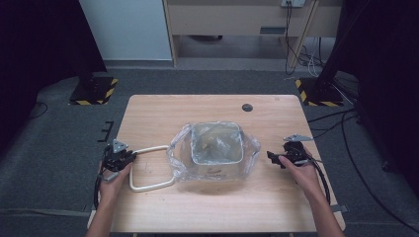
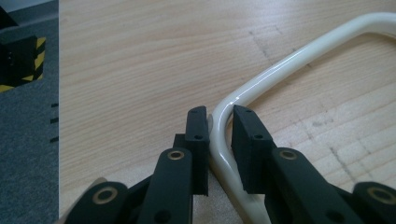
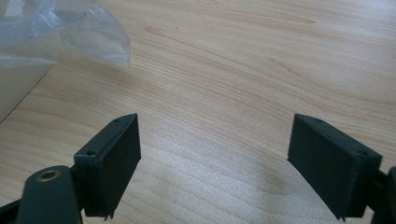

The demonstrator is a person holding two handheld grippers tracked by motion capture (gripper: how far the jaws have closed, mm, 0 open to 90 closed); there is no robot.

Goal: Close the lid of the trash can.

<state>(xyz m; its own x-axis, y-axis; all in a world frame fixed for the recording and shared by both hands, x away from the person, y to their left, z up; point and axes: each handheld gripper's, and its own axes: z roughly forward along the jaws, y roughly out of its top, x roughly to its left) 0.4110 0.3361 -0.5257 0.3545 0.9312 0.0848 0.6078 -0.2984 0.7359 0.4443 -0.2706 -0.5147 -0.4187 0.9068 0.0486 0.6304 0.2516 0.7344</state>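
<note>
Hands: two, one gripper each.
Left gripper [image 2: 219,119]: jaws closed on one cream handle [image 1: 148,168], left of bin.
Right gripper [image 3: 215,163]: jaws wide apart, nothing between.
Bin [image 1: 216,160]: one, bag-lined [image 1: 254,148], mid-table [image 1: 148,111].

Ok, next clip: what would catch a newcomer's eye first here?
Probably the square container lined with a crumpled clear plastic bag in the middle of the wooden table. Next, the cream tube frame lying to its left, with the left gripper closed around its bend. The right gripper sits open over bare wood to the right of the bag.
</note>
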